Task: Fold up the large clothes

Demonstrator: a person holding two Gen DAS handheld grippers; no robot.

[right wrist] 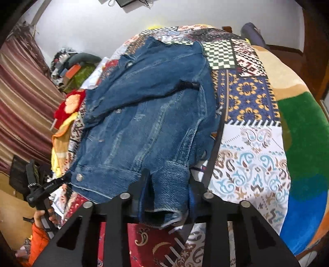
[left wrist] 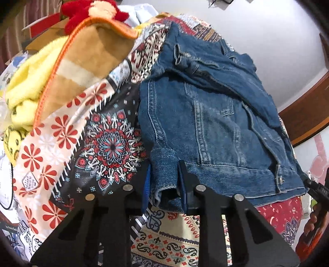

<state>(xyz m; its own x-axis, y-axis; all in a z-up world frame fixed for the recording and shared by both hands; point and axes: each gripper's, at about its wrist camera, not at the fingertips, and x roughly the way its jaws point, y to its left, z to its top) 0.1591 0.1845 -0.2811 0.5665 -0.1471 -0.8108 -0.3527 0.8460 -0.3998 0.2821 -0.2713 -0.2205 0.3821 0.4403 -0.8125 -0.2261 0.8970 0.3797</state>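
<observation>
Denim jacket (left wrist: 216, 115) lay flat on the patchwork bedspread (left wrist: 102, 143), long axis running from the hem edge nearest the cameras away toward the far wall, collar end farthest; sleeves folded in across the body. Left tongs (left wrist: 164, 182) were clamped on a cuff at the jacket's near-left corner, denim pinched between the blue pads. Right tongs (right wrist: 168, 193) were likewise closed on the cuff at the near-right corner, fabric bunched between the fingers. Left wrist view alone showed the brown fleece blanket (left wrist: 86, 53) with orange edging, the yellow plush (left wrist: 28, 86) and a red stuffed toy (left wrist: 90, 10) beyond the jacket's left side; the other gripper's body showed at its right edge. Right wrist view alone showed the green and blue blanket (right wrist: 302, 143) on the right, striped curtain (right wrist: 22, 86) on the left, and the person's hand (right wrist: 44, 218) in an orange sleeve holding the left gripper.
</observation>
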